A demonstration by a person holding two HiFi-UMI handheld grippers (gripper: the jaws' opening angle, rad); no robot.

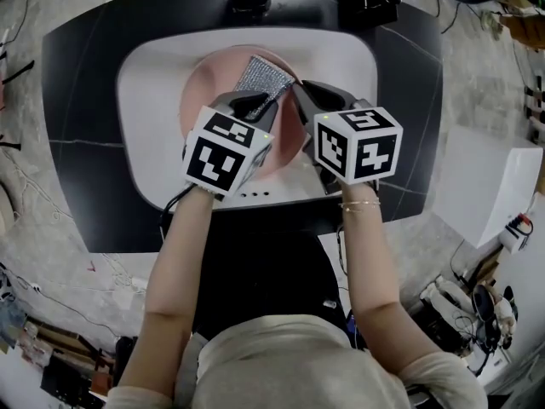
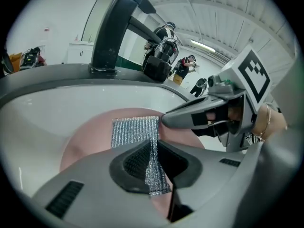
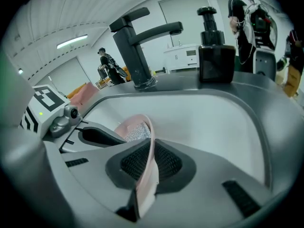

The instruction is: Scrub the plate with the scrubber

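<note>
While the left hand-held gripper (image 2: 153, 161) holds the scrubber (image 1: 262, 75) lengthwise, the right (image 3: 148, 163) clamps the plate (image 1: 209, 79).

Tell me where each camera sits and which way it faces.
Head view: on the person's head, looking steeply down into the sink; forearms, left gripper and right gripper show.
Left gripper view: on the left gripper, looking along its jaws, shut on the scrubber; right gripper at right.
Right gripper view: on the right gripper, looking along its jaws, shut on the plate; left gripper at left.
Shared: both gripper views show tap, plate, scrubber.
</note>
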